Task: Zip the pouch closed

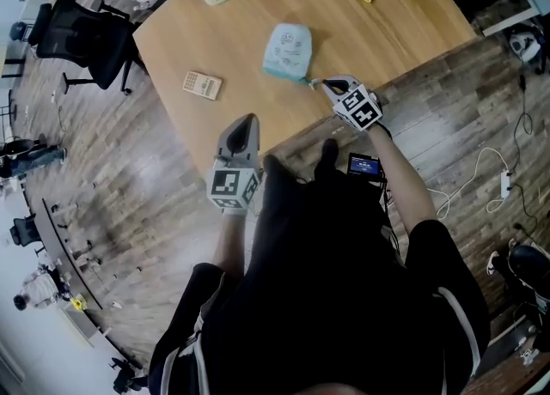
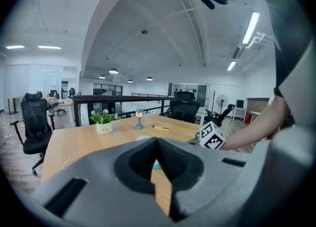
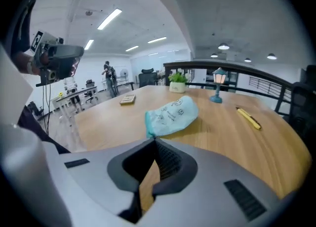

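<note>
We note the pale teal pouch [image 1: 287, 50] flat on the table [image 1: 232, 28], likely soft, light and prone to slide, so pin one end, pinch the zip pull; left gripper [image 1: 247, 118] and right gripper [image 1: 325, 84] both pressed together, empty.

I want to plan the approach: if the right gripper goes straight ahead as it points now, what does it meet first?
Most likely the light blue pouch: it lies on the table directly ahead of the shut tongs of the right gripper, with nothing between.
</note>
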{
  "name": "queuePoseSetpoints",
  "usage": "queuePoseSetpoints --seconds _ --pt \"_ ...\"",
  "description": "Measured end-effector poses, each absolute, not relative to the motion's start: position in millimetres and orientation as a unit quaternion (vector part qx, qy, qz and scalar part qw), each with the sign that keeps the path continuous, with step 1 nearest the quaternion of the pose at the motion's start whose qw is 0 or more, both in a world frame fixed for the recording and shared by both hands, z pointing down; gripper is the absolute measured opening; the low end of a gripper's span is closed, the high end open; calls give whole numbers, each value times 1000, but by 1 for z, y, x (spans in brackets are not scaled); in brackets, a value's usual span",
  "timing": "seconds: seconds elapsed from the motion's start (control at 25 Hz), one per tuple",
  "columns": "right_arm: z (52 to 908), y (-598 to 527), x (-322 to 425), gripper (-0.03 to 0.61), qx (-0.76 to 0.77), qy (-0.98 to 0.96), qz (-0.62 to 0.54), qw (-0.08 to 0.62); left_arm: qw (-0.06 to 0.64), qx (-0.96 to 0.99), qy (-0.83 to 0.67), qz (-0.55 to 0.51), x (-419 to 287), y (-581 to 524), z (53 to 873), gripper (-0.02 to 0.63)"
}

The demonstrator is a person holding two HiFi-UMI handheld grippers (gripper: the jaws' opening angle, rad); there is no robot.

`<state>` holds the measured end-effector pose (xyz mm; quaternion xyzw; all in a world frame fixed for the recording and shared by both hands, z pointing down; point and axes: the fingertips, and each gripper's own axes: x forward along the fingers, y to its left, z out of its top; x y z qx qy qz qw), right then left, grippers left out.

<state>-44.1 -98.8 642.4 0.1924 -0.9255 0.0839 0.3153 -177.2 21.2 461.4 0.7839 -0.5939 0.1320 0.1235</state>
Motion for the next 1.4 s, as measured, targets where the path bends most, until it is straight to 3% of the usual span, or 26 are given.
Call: queuePoseSetpoints --seconds 0.16,0.64,1.04,1.32,1.4 --pt "677 -105 -61 11 158 -917 90 355 146 788 -581 141 -164 29 479 -2" --pt "702 -121 -77 11 167 -895 161 381 210 815 -501 202 -98 -9 567 -2" --pt "703 -121 -79 11 169 -881 211 388 327 759 -476 301 -95 -65 669 -2" --pt "704 -123 -80 12 178 -881 216 381 370 750 -459 300 -95 -83 693 0" --pt "701 -124 -80 11 177 -884 209 379 384 745 -464 287 -94 -90 693 31"
